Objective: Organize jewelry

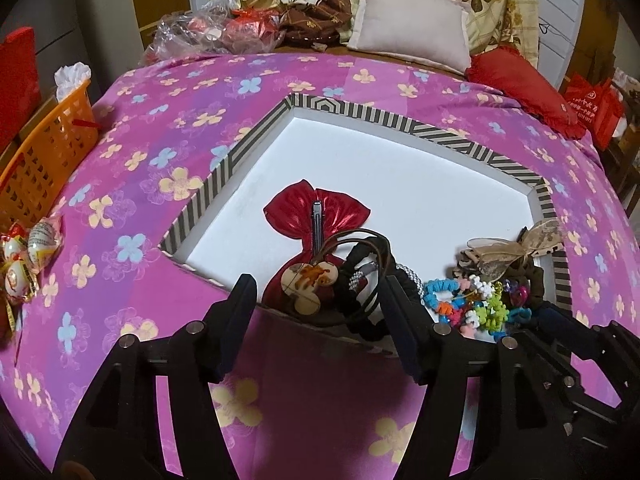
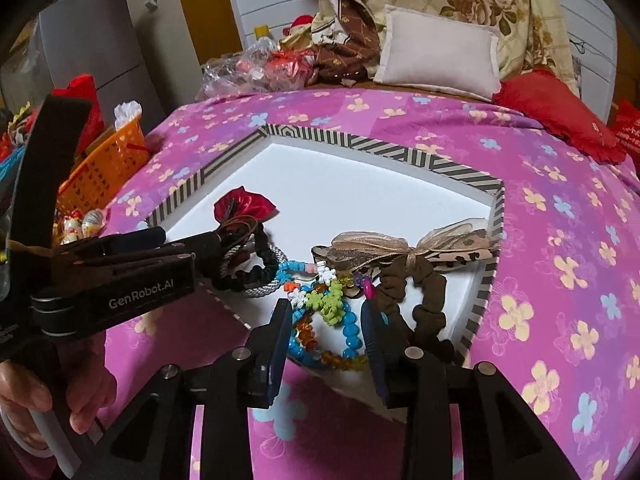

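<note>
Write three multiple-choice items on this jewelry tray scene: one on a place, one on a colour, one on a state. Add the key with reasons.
1. Where does the red bow lie?
A. In the striped-rim tray
B. In the orange basket
C. On the white pillow

2. What colour is the scrunchie beside the right gripper?
A. Yellow
B. Brown
C. White

3. How do the left gripper jaws stand?
A. Clamped on the bow
B. Shut on nothing
C. Open, pressing nothing

Key: 1 A, the bow rests on the tray's white floor. 2 B, its fabric is dark brown. 3 C, the fingers stand wide apart above the black scrunchie.
</note>
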Demonstrator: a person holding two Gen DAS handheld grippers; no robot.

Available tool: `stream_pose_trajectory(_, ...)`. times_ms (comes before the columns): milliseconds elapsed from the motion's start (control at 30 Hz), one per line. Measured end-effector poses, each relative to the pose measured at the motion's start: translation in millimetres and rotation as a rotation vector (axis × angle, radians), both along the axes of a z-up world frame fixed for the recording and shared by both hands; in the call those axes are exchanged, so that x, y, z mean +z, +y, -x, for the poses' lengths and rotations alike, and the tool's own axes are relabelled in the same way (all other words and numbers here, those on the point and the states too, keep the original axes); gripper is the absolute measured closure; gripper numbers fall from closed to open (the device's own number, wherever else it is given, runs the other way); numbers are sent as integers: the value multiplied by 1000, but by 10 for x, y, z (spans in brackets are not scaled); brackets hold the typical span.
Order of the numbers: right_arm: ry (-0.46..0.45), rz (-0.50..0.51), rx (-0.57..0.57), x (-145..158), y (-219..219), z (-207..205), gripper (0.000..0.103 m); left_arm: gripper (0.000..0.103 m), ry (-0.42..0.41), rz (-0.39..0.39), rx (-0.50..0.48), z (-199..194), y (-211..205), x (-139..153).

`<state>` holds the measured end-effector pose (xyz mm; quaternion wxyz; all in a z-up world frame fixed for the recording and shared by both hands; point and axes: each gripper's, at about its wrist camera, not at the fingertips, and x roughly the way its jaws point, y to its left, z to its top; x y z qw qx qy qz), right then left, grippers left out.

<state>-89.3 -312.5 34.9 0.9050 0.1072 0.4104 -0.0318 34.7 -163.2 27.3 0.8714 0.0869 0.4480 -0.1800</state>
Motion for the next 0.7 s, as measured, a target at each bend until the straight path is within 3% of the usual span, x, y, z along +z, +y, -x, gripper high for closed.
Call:
stream_pose_trajectory(133, -25, -28, -37, 42, -24, 147, 60, 39, -23, 1, 4, 94, 58, 67)
stream_pose_trajectory(400, -47, -26, -82, 138, 29, 405, 59, 39, -116, 2, 14, 455, 229, 293)
stream_pose_trajectory(567, -63, -6, -88, 208, 139, 521, 41, 39, -169, -3, 10, 688, 299, 409)
stream_pose_trajectory(700, -72, 2, -92, 278, 229, 611, 41, 39, -196, 5, 23, 846, 395, 503)
